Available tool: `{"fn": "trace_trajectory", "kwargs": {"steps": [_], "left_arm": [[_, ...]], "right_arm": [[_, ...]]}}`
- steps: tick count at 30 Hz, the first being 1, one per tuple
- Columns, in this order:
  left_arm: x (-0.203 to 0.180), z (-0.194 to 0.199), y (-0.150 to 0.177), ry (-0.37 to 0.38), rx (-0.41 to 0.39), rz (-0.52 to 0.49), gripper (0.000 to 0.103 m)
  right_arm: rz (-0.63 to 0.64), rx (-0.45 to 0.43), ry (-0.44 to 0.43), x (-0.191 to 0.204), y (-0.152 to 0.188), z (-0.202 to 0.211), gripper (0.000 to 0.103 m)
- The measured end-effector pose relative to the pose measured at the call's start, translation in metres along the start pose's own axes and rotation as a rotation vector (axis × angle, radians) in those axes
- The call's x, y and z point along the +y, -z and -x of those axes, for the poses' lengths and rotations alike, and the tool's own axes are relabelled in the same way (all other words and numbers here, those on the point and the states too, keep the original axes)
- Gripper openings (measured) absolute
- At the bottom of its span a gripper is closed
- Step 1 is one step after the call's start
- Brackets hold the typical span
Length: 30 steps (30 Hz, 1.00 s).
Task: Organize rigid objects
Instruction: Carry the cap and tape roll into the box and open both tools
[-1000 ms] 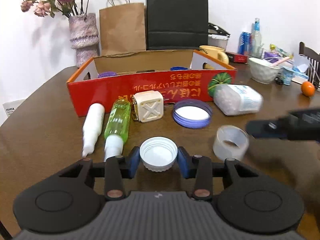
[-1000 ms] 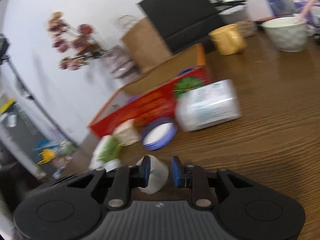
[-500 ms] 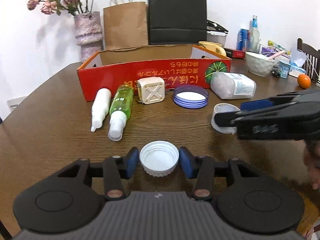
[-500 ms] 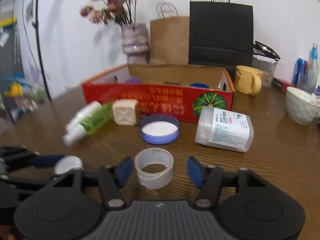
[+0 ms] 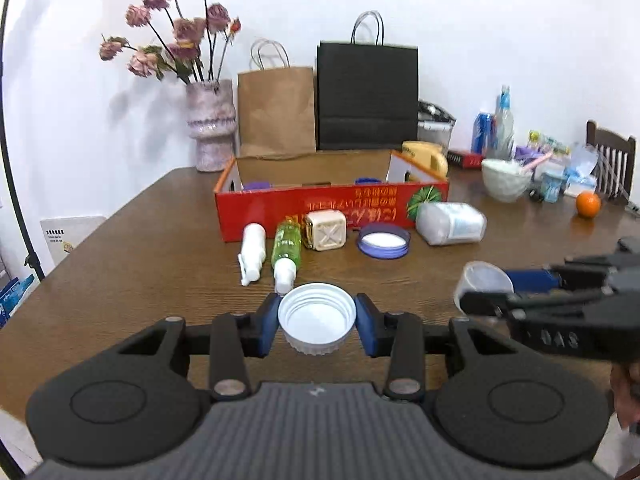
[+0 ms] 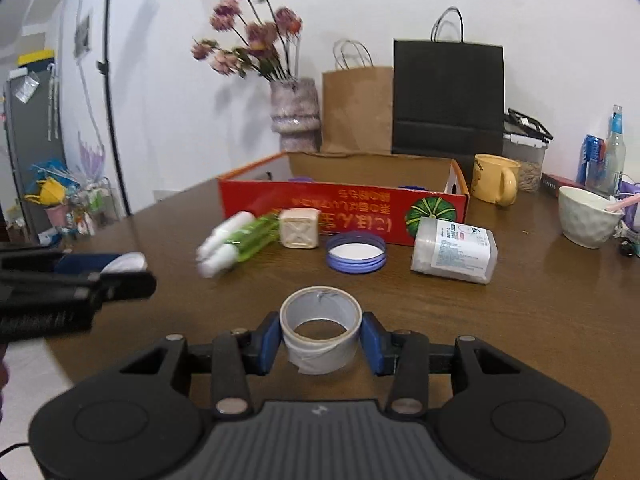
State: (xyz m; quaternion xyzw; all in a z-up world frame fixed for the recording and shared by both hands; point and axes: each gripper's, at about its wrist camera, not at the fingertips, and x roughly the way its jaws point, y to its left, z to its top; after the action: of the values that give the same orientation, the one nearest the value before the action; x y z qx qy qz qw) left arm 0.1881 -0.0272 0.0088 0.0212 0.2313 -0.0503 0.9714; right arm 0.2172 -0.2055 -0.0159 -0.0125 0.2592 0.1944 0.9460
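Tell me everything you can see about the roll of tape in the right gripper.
The roll of tape is a pale grey-white ring with a hollow core and a slightly wrinkled, loose outer wrap. It sits upright, opening facing up, held between the blue pads of the right hand-held gripper, above the brown wooden table. Nothing else touches it.

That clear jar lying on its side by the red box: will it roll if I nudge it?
Probably a little. The clear jar lies on its side on the bare table, so it may rock, though its flattish sides could stop a long roll. It looks like light plastic, lid off, so contents, if any, might spill.
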Motion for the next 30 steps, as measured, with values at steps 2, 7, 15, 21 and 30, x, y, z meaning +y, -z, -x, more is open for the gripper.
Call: {"fn": "trace_trajectory", "kwargs": {"steps": [2, 7, 15, 21, 30], "left_arm": [[0.001, 0.015, -0.002, 0.010, -0.027, 0.001, 0.041], [-0.004, 0.034, -0.006, 0.037, -0.076, 0.007, 0.041], [-0.001, 0.014, -0.030, 0.153, -0.089, 0.029, 0.041], [0.010, -0.065, -0.091, 0.251, -0.052, 0.044, 0.041], [-0.006, -0.222, -0.152, 0.239, 0.106, 0.062, 0.041]], "right_arm": [[0.026, -0.015, 0.009, 0.010, 0.000, 0.016, 0.042], [0.058, -0.060, 0.003, 0.025, -0.001, 0.041, 0.042], [0.014, -0.119, -0.003, 0.000, -0.022, 0.038, 0.042], [-0.040, -0.196, 0.019, -0.057, -0.089, 0.001, 0.042], [-0.091, -0.103, 0.081, -0.123, -0.158, -0.132, 0.043]]}}
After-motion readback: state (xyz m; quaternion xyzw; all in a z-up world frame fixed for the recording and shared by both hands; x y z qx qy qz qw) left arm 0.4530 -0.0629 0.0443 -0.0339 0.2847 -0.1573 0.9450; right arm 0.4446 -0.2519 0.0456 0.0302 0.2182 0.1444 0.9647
